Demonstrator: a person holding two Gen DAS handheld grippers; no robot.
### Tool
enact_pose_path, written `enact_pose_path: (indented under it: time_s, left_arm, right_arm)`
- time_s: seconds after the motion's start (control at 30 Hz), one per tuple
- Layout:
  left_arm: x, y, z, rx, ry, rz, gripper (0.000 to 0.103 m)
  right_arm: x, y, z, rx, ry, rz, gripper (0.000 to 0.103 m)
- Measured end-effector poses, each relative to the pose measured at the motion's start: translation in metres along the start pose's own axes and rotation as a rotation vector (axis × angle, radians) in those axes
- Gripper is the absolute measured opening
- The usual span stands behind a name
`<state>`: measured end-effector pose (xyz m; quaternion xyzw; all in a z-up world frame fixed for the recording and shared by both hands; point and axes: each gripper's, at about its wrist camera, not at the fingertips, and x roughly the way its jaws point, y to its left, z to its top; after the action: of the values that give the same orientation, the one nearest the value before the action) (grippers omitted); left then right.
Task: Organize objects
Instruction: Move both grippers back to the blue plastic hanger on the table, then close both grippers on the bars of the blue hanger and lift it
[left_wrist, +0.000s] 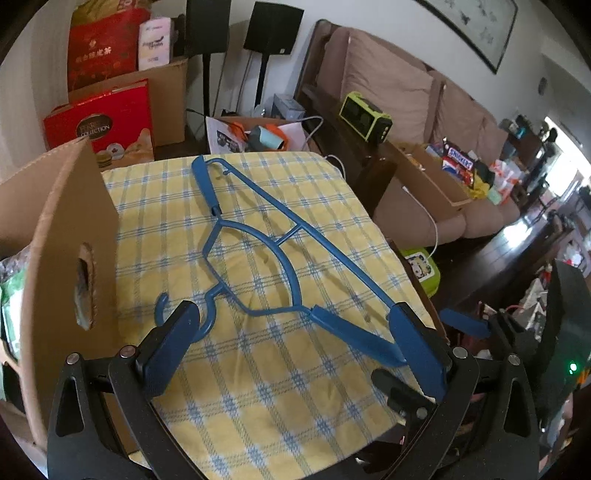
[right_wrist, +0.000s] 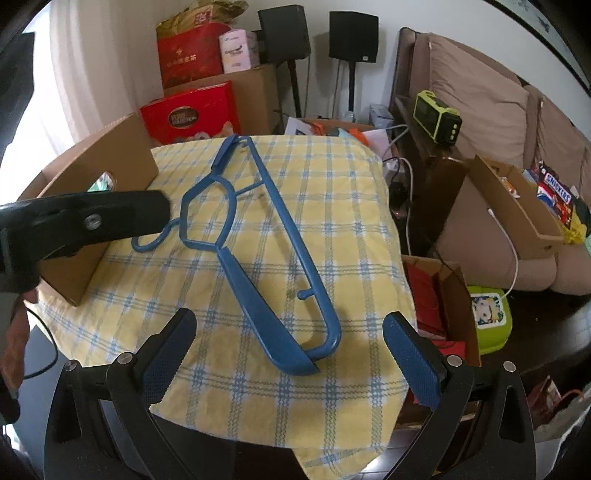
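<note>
A blue plastic clothes hanger (left_wrist: 284, 254) lies flat on a yellow and blue checked cloth (left_wrist: 258, 387) over a table. My left gripper (left_wrist: 295, 339) is open above the hanger's near side, its left finger by the hook. In the right wrist view the hanger (right_wrist: 258, 236) lies diagonally, its near shoulder end just ahead of my right gripper (right_wrist: 291, 339), which is open and empty. The left gripper (right_wrist: 81, 221) shows at the left, over the hook.
An open cardboard box (left_wrist: 62, 236) stands at the cloth's left edge. Red gift boxes (left_wrist: 107, 122) and speakers (left_wrist: 273, 29) stand behind. A sofa (left_wrist: 399, 88) with a snack box (left_wrist: 436, 177) is on the right. A green lunch box (right_wrist: 487, 317) sits low on the right.
</note>
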<state>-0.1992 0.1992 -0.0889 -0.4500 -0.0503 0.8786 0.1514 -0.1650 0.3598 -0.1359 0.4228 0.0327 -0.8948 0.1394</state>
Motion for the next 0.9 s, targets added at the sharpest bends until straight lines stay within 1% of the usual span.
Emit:
enact_pose_path:
  time_s: [0.3,0.37,0.43,0.5,0.53,0.57,0.6,0.63,0.67,0.7,0.77,0.8,0.87,0.9]
  left_arm:
    - [0.042,0.008,0.006,-0.057,0.058,-0.017,0.102]
    - [0.051,0.01,0.008,-0.064,0.065,-0.017,0.101]
    - [0.058,0.009,0.011,-0.059,0.07,-0.003,0.091]
    - [0.065,0.008,0.014,-0.045,0.078,0.01,0.085]
    - [0.069,0.008,0.016,-0.037,0.08,0.015,0.079]
    - [0.071,0.006,0.018,-0.03,0.083,0.019,0.076]
    - [0.074,0.005,0.019,-0.024,0.087,0.02,0.074]
    - [0.077,0.005,0.02,-0.019,0.092,0.02,0.068]
    - [0.08,0.004,0.021,-0.015,0.1,0.02,0.059]
    - [0.084,0.003,0.021,-0.014,0.112,0.018,0.056]
    - [0.092,0.003,0.021,-0.018,0.138,0.011,0.044]
    - [0.094,0.004,0.021,-0.02,0.147,0.008,0.042]
    - [0.097,0.003,0.021,-0.019,0.138,0.016,0.033]
    - [0.098,0.003,0.021,-0.018,0.135,0.023,0.031]
  right_arm:
    - [0.011,-0.002,0.0,-0.002,-0.01,0.031,0.1]
    - [0.013,-0.003,0.001,-0.001,-0.01,0.035,0.099]
    - [0.016,-0.003,0.002,0.002,-0.009,0.043,0.097]
    - [0.018,-0.004,0.002,0.007,-0.008,0.048,0.096]
    - [0.019,-0.004,0.002,0.011,-0.007,0.054,0.095]
    - [0.02,-0.005,0.003,0.014,-0.006,0.059,0.094]
    - [0.022,-0.005,0.003,0.017,-0.004,0.065,0.093]
    - [0.024,-0.006,0.004,0.018,-0.003,0.07,0.091]
    - [0.025,-0.005,0.004,0.017,0.0,0.072,0.09]
    - [0.027,-0.005,0.004,0.014,0.005,0.073,0.087]
    - [0.03,-0.003,0.004,0.006,0.016,0.081,0.08]
    - [0.031,-0.001,0.004,0.003,0.021,0.086,0.076]
    - [0.033,0.003,0.004,-0.015,0.018,0.068,0.075]
    - [0.033,0.005,0.003,-0.024,0.02,0.062,0.074]
